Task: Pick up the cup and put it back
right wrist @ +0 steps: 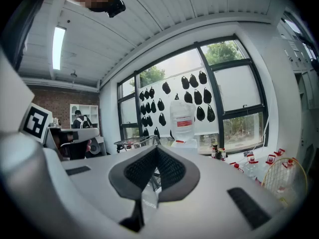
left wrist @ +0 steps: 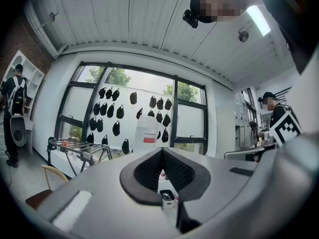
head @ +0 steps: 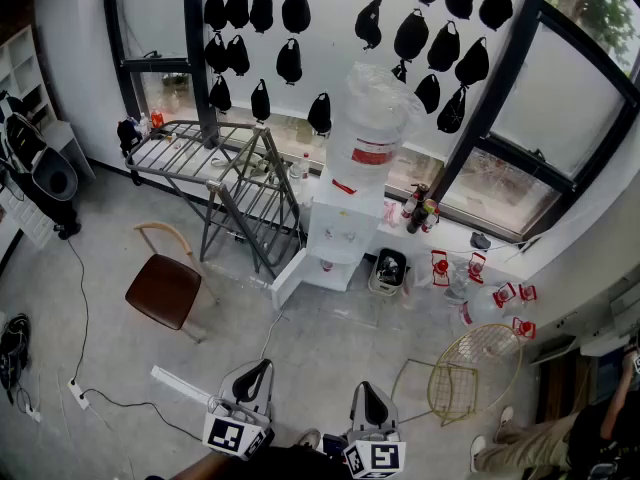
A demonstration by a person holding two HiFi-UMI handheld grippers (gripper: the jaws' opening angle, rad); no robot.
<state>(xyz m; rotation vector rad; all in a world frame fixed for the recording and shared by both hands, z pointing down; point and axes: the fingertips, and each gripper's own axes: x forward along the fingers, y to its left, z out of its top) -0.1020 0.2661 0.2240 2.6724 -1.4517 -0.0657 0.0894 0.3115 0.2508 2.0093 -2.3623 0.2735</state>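
Left gripper (head: 252, 380) and right gripper (head: 371, 405): grey shells, black ribbed pads (left wrist: 149, 171); each bears a white cube (head: 236, 435) with black square markers

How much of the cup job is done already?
Nothing looks done yet. In hand: nothing. The left gripper and right gripper are both shut and empty, held low over the floor, well back from the water dispenser. I can't make out the cup from here. Left to do: reach it, pick it up, put it back.
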